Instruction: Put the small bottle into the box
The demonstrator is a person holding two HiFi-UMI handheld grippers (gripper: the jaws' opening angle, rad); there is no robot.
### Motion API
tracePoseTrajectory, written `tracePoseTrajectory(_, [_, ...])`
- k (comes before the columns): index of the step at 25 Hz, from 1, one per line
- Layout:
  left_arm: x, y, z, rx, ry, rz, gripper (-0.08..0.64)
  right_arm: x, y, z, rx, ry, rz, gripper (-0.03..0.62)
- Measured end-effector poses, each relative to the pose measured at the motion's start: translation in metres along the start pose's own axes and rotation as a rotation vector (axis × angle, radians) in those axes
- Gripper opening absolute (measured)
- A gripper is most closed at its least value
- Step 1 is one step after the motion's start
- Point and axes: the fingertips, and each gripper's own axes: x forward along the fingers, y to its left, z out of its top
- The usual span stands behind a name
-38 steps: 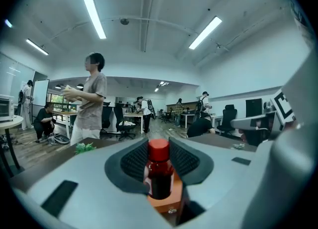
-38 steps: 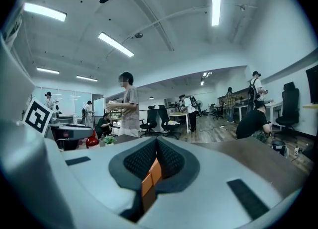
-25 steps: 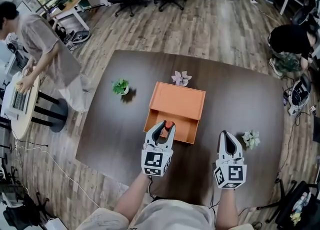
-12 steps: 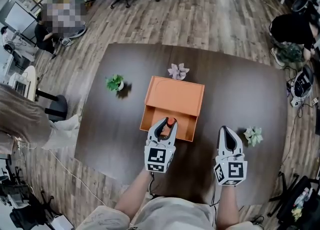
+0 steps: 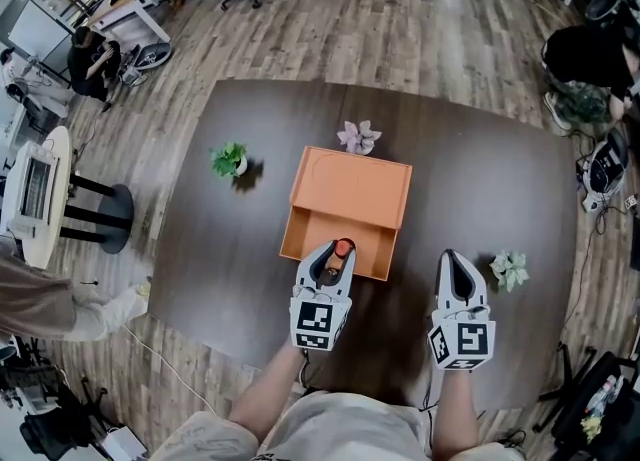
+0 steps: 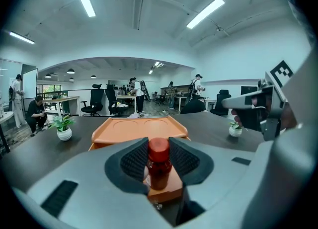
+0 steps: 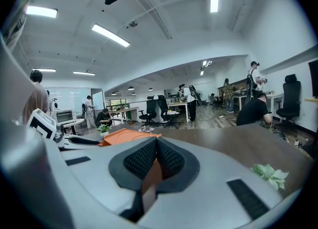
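A small bottle with a red cap stands upright between the jaws of my left gripper, whose pads press on its sides. In the left gripper view the bottle sits in the middle of my left gripper, with the orange box just beyond it. From the head view the bottle hovers over the near, open part of the orange box. My right gripper rests to the right of the box, its pads touching and nothing between them; in its own view my right gripper is shut too.
On the dark table stand a green potted plant, a pale flower behind the box and a light green plant beside my right gripper. A person crouches off the table's right side.
Both grippers and the bottle stay almost where they were. The person at the left has walked away toward the lower left, and the head view has shifted a little.
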Motion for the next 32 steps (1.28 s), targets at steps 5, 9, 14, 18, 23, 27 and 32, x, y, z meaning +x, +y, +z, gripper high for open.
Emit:
tracePoseTrajectory(5, [-0.003, -0.002, -0.002, 0.009, -0.038, 0.008, 0.129, 0.000, 0.003, 0.000, -0.002, -0.001, 0.006, 0.002])
tracePoseTrajectory(9, [-0.003, -0.002, -0.002, 0.009, -0.049, 0.007, 0.129, -0.001, 0.005, 0.001, 0.000, -0.005, 0.009, 0.002])
tracePoseTrajectory(14, [-0.003, -0.002, -0.002, 0.026, -0.056, 0.006, 0.130, -0.001, 0.004, 0.004, -0.003, -0.007, 0.006, 0.002])
tracePoseTrajectory(18, [-0.005, -0.002, 0.001, 0.026, -0.084, 0.005, 0.141, -0.002, 0.004, 0.005, -0.006, -0.011, 0.005, 0.002])
tracePoseTrajectory(23, [-0.009, -0.001, 0.011, 0.034, -0.120, 0.012, 0.213, -0.003, 0.005, 0.008, -0.013, -0.013, 0.006, 0.002])
tracePoseTrajectory(27, [-0.016, 0.002, 0.016, 0.036, -0.135, 0.029, 0.216, -0.004, 0.009, 0.013, -0.020, -0.026, 0.014, 0.002])
tracePoseTrajectory(32, [-0.037, 0.008, 0.026, 0.034, -0.163, 0.062, 0.213, -0.014, 0.020, 0.022, -0.033, -0.048, 0.034, 0.002])
